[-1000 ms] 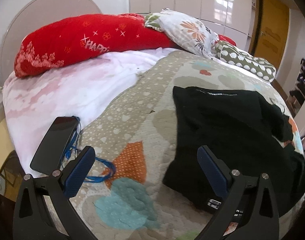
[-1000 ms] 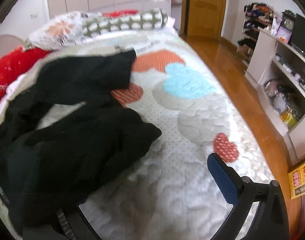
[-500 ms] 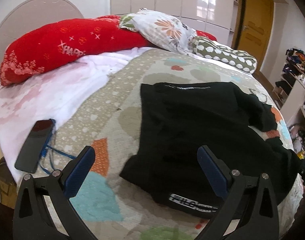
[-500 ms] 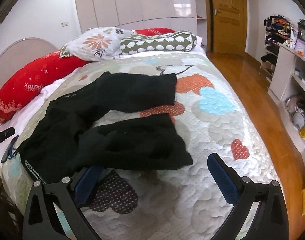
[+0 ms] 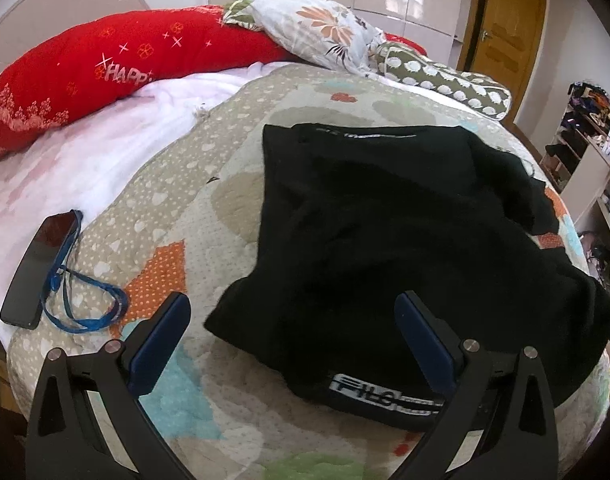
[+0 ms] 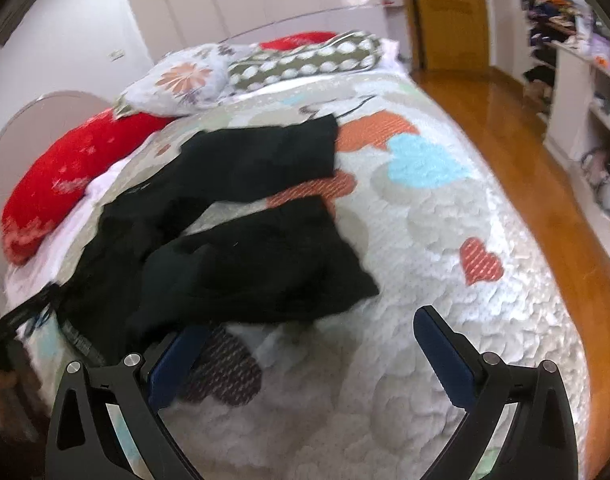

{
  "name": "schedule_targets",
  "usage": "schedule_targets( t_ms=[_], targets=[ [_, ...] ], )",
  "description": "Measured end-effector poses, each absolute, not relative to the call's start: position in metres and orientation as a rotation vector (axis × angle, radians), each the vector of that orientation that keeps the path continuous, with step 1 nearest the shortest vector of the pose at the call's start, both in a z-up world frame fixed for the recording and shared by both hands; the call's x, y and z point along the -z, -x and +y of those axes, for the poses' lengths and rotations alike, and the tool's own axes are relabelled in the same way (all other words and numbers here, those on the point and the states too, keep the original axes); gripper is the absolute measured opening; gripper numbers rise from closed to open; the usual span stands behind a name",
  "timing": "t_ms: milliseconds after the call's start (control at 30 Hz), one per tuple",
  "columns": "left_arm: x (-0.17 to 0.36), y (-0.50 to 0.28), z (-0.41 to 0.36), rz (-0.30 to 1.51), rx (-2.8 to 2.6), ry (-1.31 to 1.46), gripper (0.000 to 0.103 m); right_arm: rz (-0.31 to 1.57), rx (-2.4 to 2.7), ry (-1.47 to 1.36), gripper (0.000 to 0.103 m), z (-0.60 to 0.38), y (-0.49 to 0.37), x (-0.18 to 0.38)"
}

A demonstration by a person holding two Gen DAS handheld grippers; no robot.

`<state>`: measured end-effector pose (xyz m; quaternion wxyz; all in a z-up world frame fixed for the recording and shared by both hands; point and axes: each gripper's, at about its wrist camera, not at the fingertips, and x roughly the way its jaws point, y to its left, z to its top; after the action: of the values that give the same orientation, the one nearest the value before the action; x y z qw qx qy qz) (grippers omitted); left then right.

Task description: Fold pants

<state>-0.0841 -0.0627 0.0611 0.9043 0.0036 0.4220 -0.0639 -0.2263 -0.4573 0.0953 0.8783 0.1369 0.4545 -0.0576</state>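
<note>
Black pants [image 5: 385, 232] lie rumpled on the patterned quilt [image 5: 177, 208] of the bed, waistband with white lettering nearest the left wrist camera. My left gripper [image 5: 293, 336] is open and empty, hovering over the waistband end. In the right wrist view the pants [image 6: 241, 232] spread with two legs apart toward the bed's middle. My right gripper [image 6: 309, 344] is open and empty, just in front of the near leg's hem.
A black phone [image 5: 41, 268] with a blue lanyard [image 5: 81, 300] lies at the quilt's left edge. Red [image 5: 117, 68], floral [image 5: 317, 32] and dotted pillows [image 5: 449, 84] line the head. Wooden floor [image 6: 525, 152], a white shelf unit [image 6: 585, 96] and a door [image 6: 449, 12] are at right.
Both cameras have shifted. The left gripper has moved closer over the waistband end. The right gripper has come lower and nearer the leg hem. Both stay open.
</note>
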Motion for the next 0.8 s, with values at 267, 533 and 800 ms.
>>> schedule_targets(
  t_ms=[267, 533, 800],
  targets=[
    [-0.05, 0.075, -0.056, 0.912, 0.124, 0.042, 0.102, 0.91, 0.238, -0.379, 0.1, -0.508, 0.248, -0.103],
    [-0.05, 0.078, -0.06, 0.911, 0.106, -0.004, 0.102, 0.969, 0.162, -0.464, 0.076, -0.505, 0.192, -0.059],
    [-0.057, 0.079, -0.053, 0.903, 0.115, 0.025, 0.102, 0.87, 0.165, -0.3, 0.009, -0.495, 0.212, -0.087]
  ],
)
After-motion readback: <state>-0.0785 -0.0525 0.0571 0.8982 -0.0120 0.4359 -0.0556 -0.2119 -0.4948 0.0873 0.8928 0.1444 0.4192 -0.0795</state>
